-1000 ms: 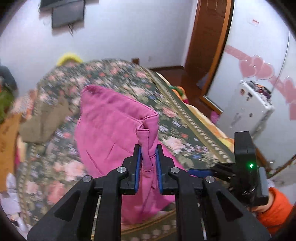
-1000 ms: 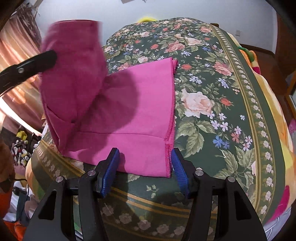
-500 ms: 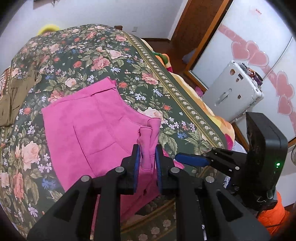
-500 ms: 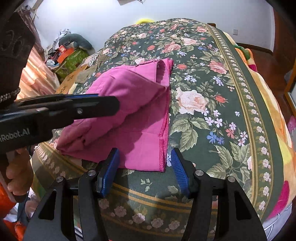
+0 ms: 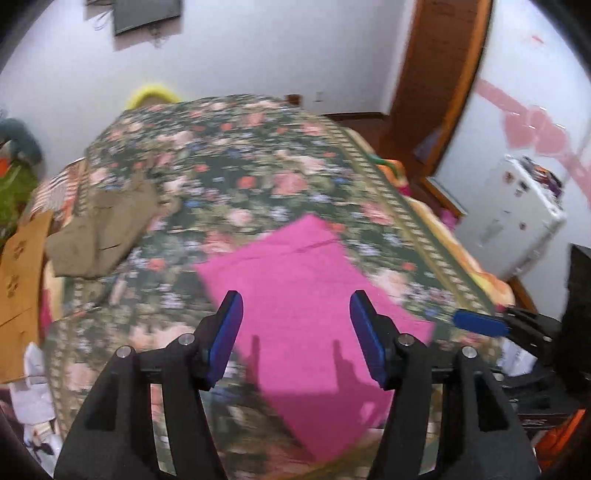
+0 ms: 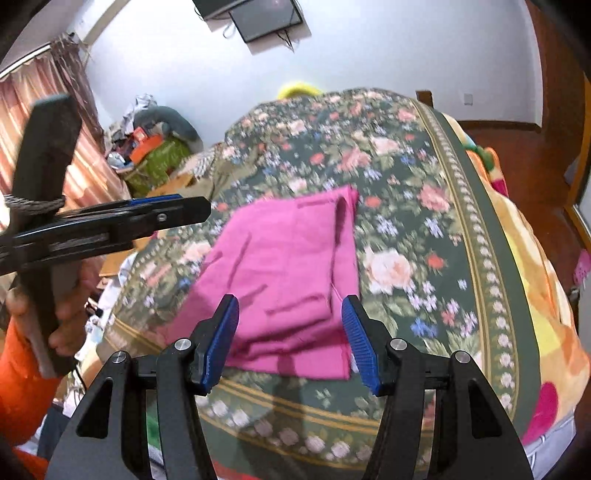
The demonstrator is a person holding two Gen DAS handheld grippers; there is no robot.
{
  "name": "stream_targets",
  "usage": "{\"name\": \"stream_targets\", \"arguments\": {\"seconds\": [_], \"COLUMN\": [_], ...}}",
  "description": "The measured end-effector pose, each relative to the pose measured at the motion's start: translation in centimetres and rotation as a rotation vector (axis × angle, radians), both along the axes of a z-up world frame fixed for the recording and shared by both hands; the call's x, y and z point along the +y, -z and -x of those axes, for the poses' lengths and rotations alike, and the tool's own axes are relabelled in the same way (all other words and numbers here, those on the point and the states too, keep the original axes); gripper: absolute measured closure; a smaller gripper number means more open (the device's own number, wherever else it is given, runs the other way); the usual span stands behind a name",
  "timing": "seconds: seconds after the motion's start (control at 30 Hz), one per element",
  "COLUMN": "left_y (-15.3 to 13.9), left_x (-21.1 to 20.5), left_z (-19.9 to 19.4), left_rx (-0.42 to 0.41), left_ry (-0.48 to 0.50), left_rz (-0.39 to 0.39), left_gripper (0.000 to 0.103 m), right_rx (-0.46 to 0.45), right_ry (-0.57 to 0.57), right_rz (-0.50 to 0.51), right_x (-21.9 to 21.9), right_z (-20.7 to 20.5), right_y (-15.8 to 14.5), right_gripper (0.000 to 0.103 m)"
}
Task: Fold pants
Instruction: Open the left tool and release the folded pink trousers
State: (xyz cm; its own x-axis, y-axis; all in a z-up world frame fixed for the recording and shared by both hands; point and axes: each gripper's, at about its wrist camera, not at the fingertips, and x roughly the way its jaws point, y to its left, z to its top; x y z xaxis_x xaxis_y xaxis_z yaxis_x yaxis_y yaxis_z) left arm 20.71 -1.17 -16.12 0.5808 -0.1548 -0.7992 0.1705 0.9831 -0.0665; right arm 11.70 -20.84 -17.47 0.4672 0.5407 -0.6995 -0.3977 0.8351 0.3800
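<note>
On the near end of the flowered bedspread lies one pair of pink pants, folded into a flat layered rectangle close to the bordered edge. Both tongs hang above it with nothing between their blue pads: the left gripper spread wide, the right gripper likewise released. One olive-brown garment lies well apart, toward the bed's left side. One dark screen hangs on the white wall. One white appliance stands beside the bed. No writing is readable through the blur.
</note>
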Motion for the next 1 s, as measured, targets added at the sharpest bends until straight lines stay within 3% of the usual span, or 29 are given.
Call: {"name": "stream_targets", "arguments": {"seconds": [0.17, 0.33, 0.7, 0.8, 0.83, 1.0], "left_y": [1.1, 2.9, 10.0, 12.2, 12.7, 12.7], "left_x": [3.5, 4.4, 1.8, 1.5, 1.6, 3.8], "left_z": [-2.7, -5.8, -13.3, -13.9, -13.9, -13.0], "left_rx": [0.034, 0.059, 0.196, 0.175, 0.165, 0.15], "left_ry": [-0.069, -0.067, 0.038, 0.015, 0.008, -0.018], "left_rz": [-0.034, -0.117, -0.227, -0.367, -0.408, -0.383], "left_gripper": [0.043, 0.043, 0.042, 0.041, 0.037, 0.031], "right_rx": [0.043, 0.126, 0.105, 0.107, 0.104, 0.086], "right_ry": [0.004, -0.009, -0.06, -0.068, -0.077, -0.092], "right_rz": [0.021, 0.052, 0.095, 0.094, 0.102, 0.16], "right_x": [1.6, 1.6, 1.8, 1.6, 1.7, 1.7], "right_z": [-1.6, -2.1, -3.0, -3.4, -3.6, -4.7], "right_y": [2.2, 5.5, 5.6, 5.8, 5.8, 5.8], "right_gripper": [0.049, 0.049, 0.049, 0.049, 0.049, 0.048]}}
